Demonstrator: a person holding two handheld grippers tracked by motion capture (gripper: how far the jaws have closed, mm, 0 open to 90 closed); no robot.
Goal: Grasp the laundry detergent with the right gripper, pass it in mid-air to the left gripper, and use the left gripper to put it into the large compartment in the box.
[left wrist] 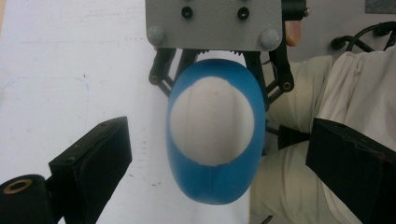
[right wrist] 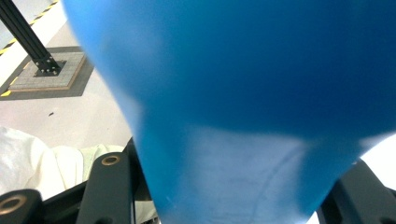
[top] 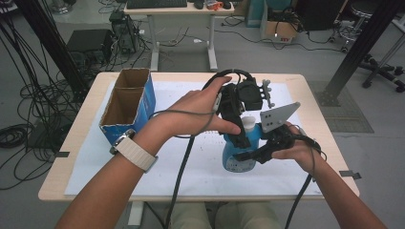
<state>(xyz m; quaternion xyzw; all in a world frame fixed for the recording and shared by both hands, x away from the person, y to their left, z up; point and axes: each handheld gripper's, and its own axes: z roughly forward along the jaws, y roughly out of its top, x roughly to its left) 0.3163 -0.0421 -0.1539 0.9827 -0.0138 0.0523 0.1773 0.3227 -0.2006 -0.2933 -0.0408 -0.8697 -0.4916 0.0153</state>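
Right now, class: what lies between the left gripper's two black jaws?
In the left gripper view, the blue bottle with its white cap stands between the open left gripper's jaws, untouched by them; the right gripper clamps it.

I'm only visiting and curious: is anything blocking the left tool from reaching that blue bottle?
Nothing visible does. The left tool hangs over the blue bottle, jaws apart on either side of its white cap. The right tool already grips the bottle's side.
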